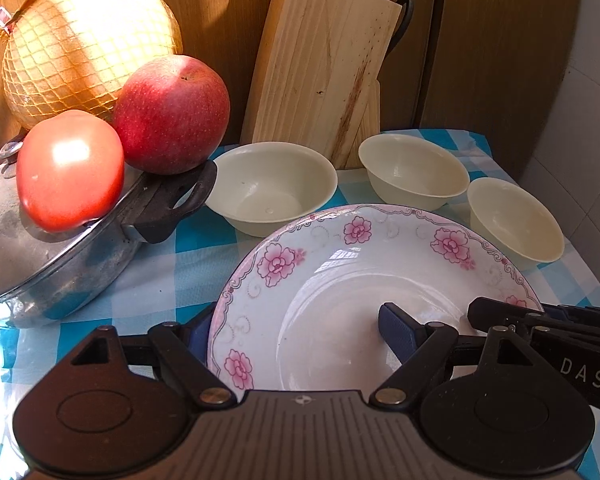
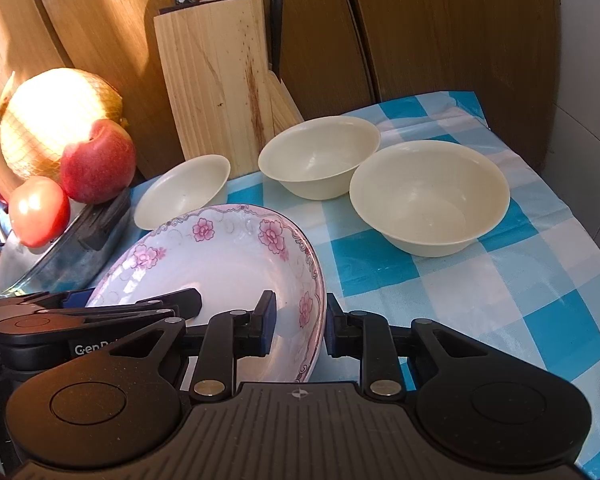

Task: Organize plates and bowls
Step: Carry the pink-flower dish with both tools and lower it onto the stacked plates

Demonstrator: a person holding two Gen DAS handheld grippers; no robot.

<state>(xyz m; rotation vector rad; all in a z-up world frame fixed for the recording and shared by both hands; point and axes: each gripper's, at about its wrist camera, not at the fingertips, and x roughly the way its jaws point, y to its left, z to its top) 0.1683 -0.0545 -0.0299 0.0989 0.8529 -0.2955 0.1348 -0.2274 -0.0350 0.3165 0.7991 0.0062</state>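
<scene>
A white deep plate with pink flowers (image 1: 340, 280) sits near me, tilted above the blue checked cloth. My left gripper (image 1: 296, 332) straddles its left rim, one finger outside, one inside. My right gripper (image 2: 300, 316) straddles its right rim the same way and shows at the right of the left wrist view (image 1: 500, 312). The plate also shows in the right wrist view (image 2: 228, 256). Both grippers look closed on the rim. Three cream bowls stand beyond it: left (image 1: 272, 184), middle (image 1: 412, 168), right (image 1: 516, 220); in the right wrist view they are left (image 2: 184, 192), middle (image 2: 320, 156), right (image 2: 428, 196).
A metal pot with lid (image 1: 60, 264) stands at the left, with a tomato (image 1: 70, 170) and an apple (image 1: 172, 114) on it. A netted pomelo (image 1: 88, 48) is behind. A wooden knife block (image 1: 324, 60) stands at the back against wooden boards. The table edge (image 2: 572, 184) runs along the right.
</scene>
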